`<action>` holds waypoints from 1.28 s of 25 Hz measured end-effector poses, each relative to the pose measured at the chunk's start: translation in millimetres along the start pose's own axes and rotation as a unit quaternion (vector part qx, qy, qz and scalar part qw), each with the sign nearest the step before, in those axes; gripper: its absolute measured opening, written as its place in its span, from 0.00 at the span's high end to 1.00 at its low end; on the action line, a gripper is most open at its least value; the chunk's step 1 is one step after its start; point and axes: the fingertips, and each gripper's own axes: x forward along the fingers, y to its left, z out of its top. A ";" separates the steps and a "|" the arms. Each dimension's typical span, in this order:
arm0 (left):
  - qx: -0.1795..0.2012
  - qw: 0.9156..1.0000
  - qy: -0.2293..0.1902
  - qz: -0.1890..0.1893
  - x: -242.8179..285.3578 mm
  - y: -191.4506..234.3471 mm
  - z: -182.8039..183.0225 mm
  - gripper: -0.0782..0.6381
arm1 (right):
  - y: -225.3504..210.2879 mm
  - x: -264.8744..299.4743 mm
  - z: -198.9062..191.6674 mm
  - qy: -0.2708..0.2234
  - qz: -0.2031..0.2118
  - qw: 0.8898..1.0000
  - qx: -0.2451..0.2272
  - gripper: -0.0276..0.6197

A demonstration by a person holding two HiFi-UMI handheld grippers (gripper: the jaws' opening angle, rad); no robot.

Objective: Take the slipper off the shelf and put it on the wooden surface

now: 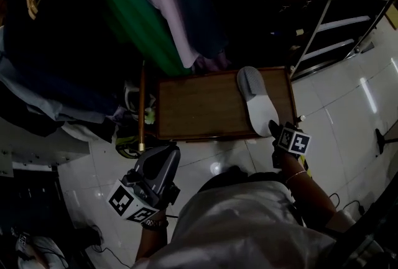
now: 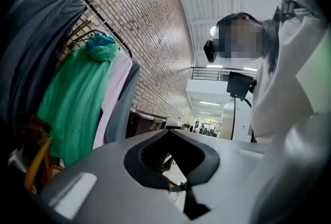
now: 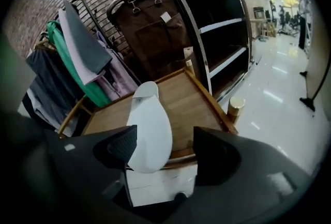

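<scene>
A white slipper (image 1: 256, 100) with a grey toe lies on the right part of the wooden surface (image 1: 199, 106), and its heel sticks out over the front edge. My right gripper (image 1: 275, 130) is at that heel. In the right gripper view the slipper (image 3: 149, 124) lies on the wooden surface (image 3: 191, 99), and the right gripper (image 3: 164, 150) stands open around the heel, which lies close to the left pad with no pad pressing on it. My left gripper (image 1: 163, 156) hangs low at the left, pointing upward, apart from the slipper. The left gripper (image 2: 173, 166) is shut with nothing in it.
A dark shelf unit (image 1: 339, 31) with metal rails stands right of the wooden surface. Hanging clothes (image 1: 143, 7), one of them green, crowd the rack behind and left. The floor is glossy white tiles (image 1: 348, 112). A gold post cap (image 3: 236, 105) stands at the platform's right corner.
</scene>
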 end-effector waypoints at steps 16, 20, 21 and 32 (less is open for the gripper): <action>-0.004 0.999 -0.015 -0.043 74.5 -75.5 -9.9 0.89 | 59.8 -271.3 118.9 -0.229 0.207 0.936 -0.171 0.53; 0.003 1.000 0.002 -0.026 79.6 -116.9 -18.2 0.89 | 92.6 -318.6 120.7 -0.225 0.284 0.900 -0.241 0.55; 0.000 1.000 0.001 -0.015 80.2 -126.8 -19.5 0.89 | 98.3 -328.4 119.7 -0.219 0.308 0.892 -0.248 0.55; 0.000 1.000 0.029 0.010 79.2 -199.4 -26.6 0.89 | 115.9 -397.7 86.6 -0.178 0.377 0.853 -0.314 0.54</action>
